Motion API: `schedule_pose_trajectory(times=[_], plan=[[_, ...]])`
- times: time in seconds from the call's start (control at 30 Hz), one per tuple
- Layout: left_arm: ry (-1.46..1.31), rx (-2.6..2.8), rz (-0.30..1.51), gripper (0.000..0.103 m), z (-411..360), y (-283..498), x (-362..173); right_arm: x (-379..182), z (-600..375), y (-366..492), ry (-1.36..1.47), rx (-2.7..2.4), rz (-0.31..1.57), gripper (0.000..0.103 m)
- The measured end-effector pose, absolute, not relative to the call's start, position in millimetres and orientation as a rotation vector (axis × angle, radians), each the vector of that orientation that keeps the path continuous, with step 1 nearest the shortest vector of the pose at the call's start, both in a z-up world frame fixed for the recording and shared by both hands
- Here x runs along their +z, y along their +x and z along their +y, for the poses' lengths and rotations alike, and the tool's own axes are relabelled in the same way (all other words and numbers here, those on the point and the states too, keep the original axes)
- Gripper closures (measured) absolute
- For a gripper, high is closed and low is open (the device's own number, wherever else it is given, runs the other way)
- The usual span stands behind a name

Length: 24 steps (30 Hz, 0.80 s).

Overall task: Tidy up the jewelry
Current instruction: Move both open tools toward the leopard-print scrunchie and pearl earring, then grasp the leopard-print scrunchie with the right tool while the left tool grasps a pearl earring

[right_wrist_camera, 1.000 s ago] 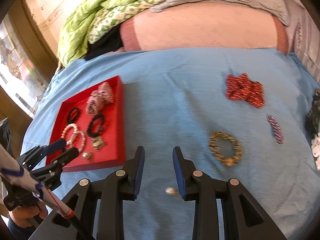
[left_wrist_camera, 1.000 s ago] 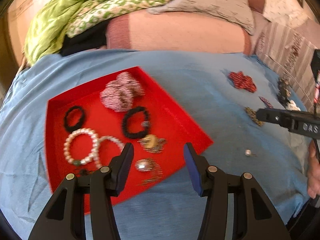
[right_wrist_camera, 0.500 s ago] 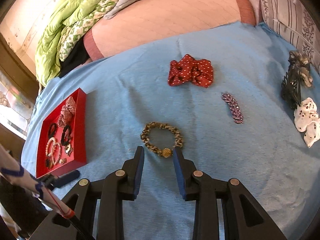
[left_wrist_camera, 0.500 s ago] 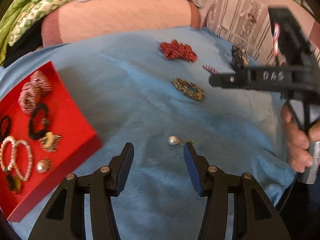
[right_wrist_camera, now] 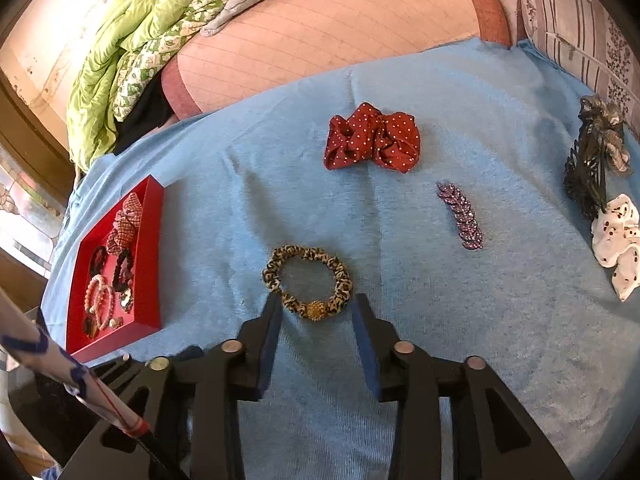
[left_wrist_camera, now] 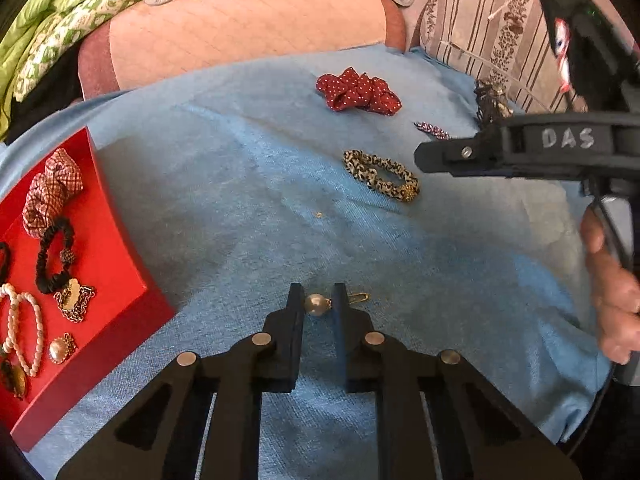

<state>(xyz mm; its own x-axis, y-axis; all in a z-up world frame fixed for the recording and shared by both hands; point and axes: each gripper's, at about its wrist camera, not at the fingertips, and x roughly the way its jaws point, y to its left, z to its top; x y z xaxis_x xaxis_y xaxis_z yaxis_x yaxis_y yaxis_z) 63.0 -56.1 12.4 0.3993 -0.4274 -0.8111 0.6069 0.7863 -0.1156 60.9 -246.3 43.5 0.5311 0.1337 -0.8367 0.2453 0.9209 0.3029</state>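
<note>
My left gripper (left_wrist_camera: 317, 305) has its fingers closed around a pearl earring (left_wrist_camera: 316, 304) lying on the blue cloth (left_wrist_camera: 248, 184); its gold hook sticks out to the right. My right gripper (right_wrist_camera: 316, 312) is open, its tips on either side of the near edge of a leopard-print hair tie (right_wrist_camera: 308, 282), which also shows in the left wrist view (left_wrist_camera: 380, 174). A red tray (left_wrist_camera: 120, 264) holding scrunchies, bracelets and earrings sits at the left, and also shows in the right wrist view (right_wrist_camera: 150, 240).
On the cloth lie a red dotted scrunchie (right_wrist_camera: 372, 138), a purple hair clip (right_wrist_camera: 460, 216), a black claw clip (right_wrist_camera: 592, 164) and a white dotted scrunchie (right_wrist_camera: 618, 240). Pillows and a green quilt (right_wrist_camera: 120, 64) lie behind.
My left gripper swung right from the tray to the pearl earring and closed on it. My right gripper moved forward to the leopard-print hair tie and opened wider.
</note>
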Motion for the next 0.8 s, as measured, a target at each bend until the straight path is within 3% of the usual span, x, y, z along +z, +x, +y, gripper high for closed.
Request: schedule_pose_trajectory(times=[0.3,0.33,0.37,0.43,0.8], plan=[[0.154,-0.67,0.912,0.09,-34,66,33,18,-246,83,0.4,-0.144,1.064,0.06],[0.149,-0.672,0.909,0.09,-32,67,35,14,-245,85,0.4,-0.144,1.074,0.065],[0.144,-0.668,0.904,0.09,-30,67,37,12,-243,88,0.381,-0.16,1.083,0.079],[0.13,-0.668,0.896,0.09,-26,68,42,12,-240,90,0.324,-0.19,1.09,0.094],[0.108,-0.595,0.837,0.09,-6,72,60,61,-231,72,0.399,-0.097,0.902,0.096]])
